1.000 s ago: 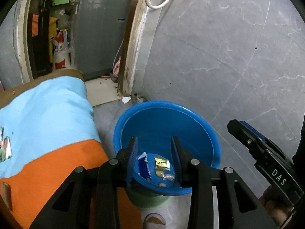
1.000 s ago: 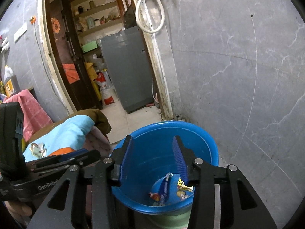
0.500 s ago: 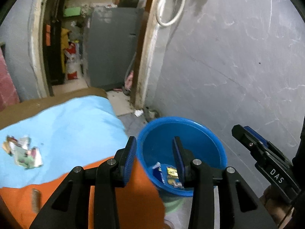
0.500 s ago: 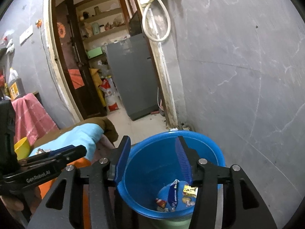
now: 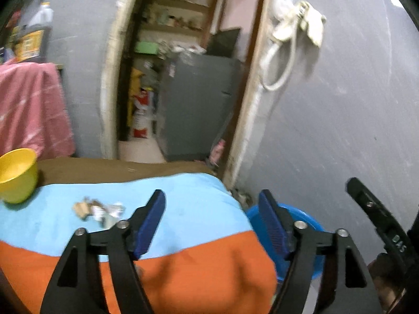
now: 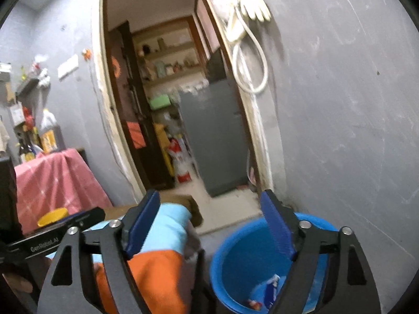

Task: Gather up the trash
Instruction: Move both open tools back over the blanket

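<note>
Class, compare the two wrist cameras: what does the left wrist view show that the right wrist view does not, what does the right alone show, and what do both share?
Only the left wrist view shows the crumpled wrappers lying on the blue-and-orange cloth, and the yellow bowl's open inside.

Only the right wrist view looks into the blue bucket, showing wrappers in the bucket.

Both show the doorway, the grey cabinet, the white hose, the pink cloth, and open, empty jaws on the left gripper and right gripper, which have just been opening.
</note>
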The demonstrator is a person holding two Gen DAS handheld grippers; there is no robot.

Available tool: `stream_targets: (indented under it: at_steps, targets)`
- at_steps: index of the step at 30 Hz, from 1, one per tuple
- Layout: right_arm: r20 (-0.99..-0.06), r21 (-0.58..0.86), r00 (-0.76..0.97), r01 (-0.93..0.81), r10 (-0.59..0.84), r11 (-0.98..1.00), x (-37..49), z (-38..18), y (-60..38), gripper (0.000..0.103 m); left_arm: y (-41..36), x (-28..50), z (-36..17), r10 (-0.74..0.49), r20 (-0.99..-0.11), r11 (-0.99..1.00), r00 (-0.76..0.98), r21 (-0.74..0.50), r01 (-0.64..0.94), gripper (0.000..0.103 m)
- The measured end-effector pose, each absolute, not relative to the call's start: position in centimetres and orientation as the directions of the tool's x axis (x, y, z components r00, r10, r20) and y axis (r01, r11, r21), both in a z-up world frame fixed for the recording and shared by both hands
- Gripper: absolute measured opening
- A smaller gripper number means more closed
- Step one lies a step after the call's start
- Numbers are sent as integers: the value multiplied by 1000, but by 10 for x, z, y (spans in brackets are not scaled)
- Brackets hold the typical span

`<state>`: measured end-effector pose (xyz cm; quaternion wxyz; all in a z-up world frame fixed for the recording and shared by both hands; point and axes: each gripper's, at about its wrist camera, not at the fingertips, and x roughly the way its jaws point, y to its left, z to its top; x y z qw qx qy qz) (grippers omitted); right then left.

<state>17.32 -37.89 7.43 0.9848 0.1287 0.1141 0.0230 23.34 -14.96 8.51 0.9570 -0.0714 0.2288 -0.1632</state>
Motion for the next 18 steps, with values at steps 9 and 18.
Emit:
stream_targets:
  at_steps: [9,18]
  targets:
    - [-75,229,988,-118,139,966,163,86,-346,103,-84,198,103,-202,-280,969,939,-196,150,99]
    - [-23,183,977,-206,214,961,160,85,-306,103,-48,174,99,-95,-208,994,974,-80,80,100]
